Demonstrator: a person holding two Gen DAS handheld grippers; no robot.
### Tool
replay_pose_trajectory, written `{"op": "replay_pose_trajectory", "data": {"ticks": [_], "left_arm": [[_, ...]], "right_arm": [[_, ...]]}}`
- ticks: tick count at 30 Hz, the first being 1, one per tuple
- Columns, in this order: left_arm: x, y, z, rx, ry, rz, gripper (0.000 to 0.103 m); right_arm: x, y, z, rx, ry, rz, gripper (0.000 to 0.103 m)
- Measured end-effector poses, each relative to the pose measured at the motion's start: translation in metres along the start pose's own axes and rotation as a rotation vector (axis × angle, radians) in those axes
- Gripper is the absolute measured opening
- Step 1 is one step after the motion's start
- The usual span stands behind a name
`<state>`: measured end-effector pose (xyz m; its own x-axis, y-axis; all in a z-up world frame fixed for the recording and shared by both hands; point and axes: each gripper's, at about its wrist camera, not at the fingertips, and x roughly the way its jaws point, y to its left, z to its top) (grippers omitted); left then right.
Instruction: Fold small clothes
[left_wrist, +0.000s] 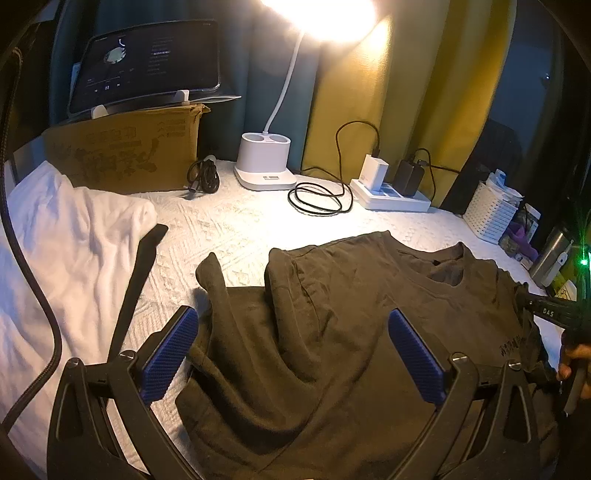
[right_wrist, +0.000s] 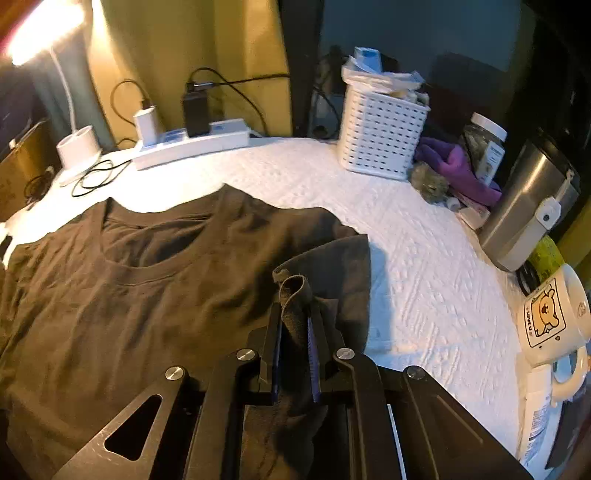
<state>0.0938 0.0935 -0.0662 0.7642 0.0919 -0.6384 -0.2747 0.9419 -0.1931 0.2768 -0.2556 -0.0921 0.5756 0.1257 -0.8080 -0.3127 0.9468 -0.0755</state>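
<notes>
T-shirt (right_wrist: 147, 295) dark olive, wrinkled, sleeve pinched in right claw (right_wrist: 295, 332).

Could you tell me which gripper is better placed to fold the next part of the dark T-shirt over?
Right. The right gripper is already shut on the sleeve edge of the dark T-shirt, so it could probably carry it across. The left gripper is open above the shirt's other side, holding nothing.

- Bare bench (right_wrist: 406, 258) right of the shirt (right_wrist: 147, 295): passable.
- Basket (right_wrist: 380, 140), flask (right_wrist: 524, 214), mug (right_wrist: 554, 317) line the right edge.
- Power strip (left_wrist: 391, 195), lamp base (left_wrist: 264, 162), box (left_wrist: 125, 155) block the rear.
</notes>
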Motion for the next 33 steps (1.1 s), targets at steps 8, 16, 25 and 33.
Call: {"op": "replay_pose_trajectory", "data": {"ticks": [8,16,25,33], "left_arm": [[-0.007,0.004,-0.002,-0.001,-0.009,0.004,0.102],[-0.006,0.0,-0.003,0.009,-0.006,-0.002,0.101],[-0.005,-0.006,-0.003,0.023,-0.001,-0.002,0.101],[-0.007,-0.004,-0.004,0.017,0.0,-0.001,0.102]], "right_arm": [[0.021,0.001,-0.01,0.036,0.068,0.016,0.012],[0.017,-0.013,-0.007,0.105,0.068,0.049,0.021],[-0.003,-0.022,-0.009,0.119,-0.044,0.065,0.068],[0.003,-0.016,-0.007,0.086,-0.009,0.036,0.028]]}}
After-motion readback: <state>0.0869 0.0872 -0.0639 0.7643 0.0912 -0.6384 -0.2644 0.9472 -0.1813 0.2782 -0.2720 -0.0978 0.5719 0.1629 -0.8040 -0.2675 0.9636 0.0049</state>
